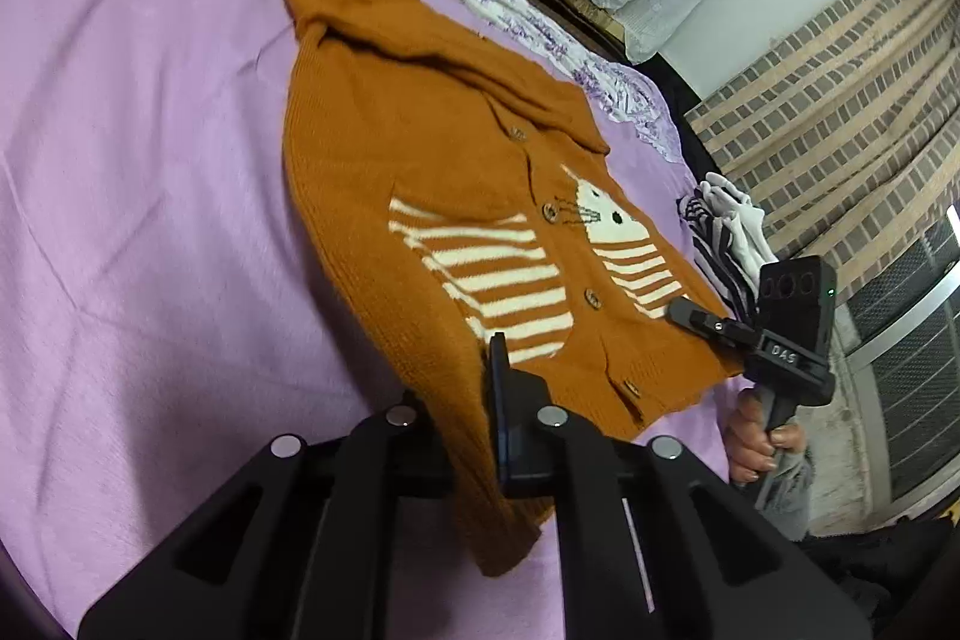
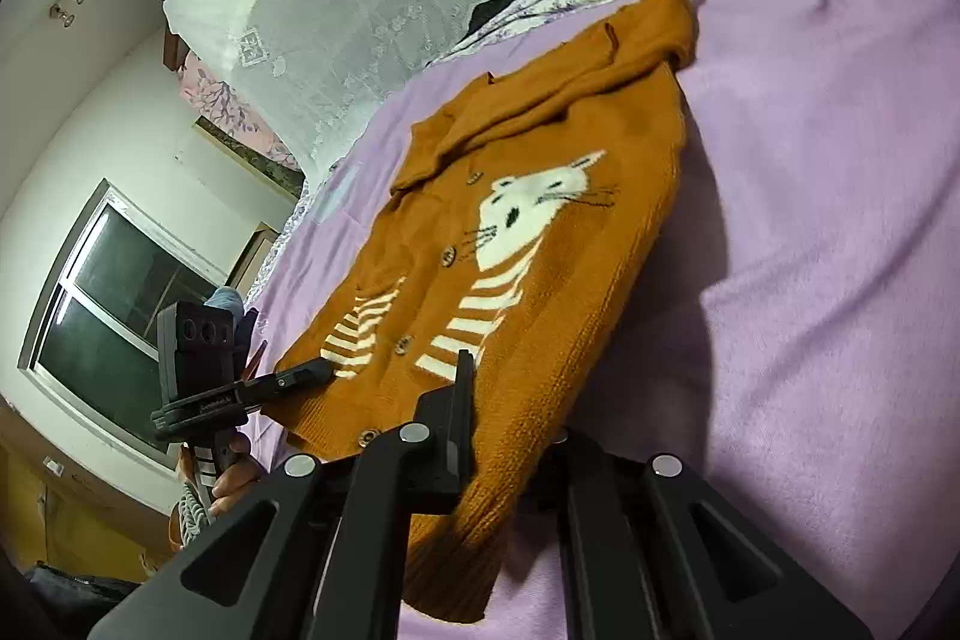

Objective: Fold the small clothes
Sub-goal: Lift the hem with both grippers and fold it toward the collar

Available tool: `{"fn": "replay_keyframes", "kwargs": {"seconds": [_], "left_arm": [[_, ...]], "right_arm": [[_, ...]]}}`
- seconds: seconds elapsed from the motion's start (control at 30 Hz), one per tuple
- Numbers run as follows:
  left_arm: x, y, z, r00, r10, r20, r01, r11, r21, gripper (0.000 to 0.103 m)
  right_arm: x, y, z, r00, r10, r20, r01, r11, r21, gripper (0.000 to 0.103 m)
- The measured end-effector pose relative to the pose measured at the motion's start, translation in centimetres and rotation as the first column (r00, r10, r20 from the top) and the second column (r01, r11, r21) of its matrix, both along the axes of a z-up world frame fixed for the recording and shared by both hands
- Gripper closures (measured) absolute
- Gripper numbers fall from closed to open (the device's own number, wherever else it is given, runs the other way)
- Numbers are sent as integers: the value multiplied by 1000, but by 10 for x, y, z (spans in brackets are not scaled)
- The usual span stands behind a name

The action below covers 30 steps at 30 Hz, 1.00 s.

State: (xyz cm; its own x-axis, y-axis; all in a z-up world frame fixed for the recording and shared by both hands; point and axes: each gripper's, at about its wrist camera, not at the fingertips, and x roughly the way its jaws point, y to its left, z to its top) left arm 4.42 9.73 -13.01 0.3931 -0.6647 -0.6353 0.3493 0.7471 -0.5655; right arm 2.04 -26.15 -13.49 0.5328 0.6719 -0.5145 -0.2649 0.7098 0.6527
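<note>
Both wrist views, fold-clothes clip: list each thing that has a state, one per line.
orange cardigan: spread front up on the bed, buttoned, hem end lifted by both grippers.
left gripper: shut on the cardigan's hem.
right gripper: shut on the hem at the other corner.
purple blanket: spread flat, lightly creased.
striped clothes: heaped at the bed's edge, unfolded.

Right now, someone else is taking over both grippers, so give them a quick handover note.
Left gripper: shut on the bottom hem of the orange cardigan, on its own side.
Right gripper: shut on the hem at the other side.
The cardigan lies buttoned, face up, flat on the purple blanket; its hood points away from you. Other small clothes wait at the bed's edge.
Done: both hem grips. Left: every fold; none shows yet.
</note>
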Motion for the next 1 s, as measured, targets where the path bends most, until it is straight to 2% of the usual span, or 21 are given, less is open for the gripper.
{"fn": "replay_keyframes", "kwargs": {"seconds": [0.1, 0.4, 0.63, 1.0], "left_arm": [[0, -1, 14, 999, 1, 50, -1, 1000, 7, 96], [13, -7, 38, 994, 18, 110, -22, 999, 37, 96], [35, -7, 51, 991, 51, 124, -57, 998, 42, 96], [75, -21, 76, 986, 53, 160, -66, 995, 78, 96]], "right_arm": [[5, 3, 7, 1000, 5, 12, -5, 1000, 5, 96], [21, 3, 33, 998, 10, 60, -11, 1000, 15, 96], [48, -5, 39, 1000, 2, 13, -3, 996, 85, 96], [89, -5, 53, 1000, 10, -10, -9, 997, 81, 96]]}}
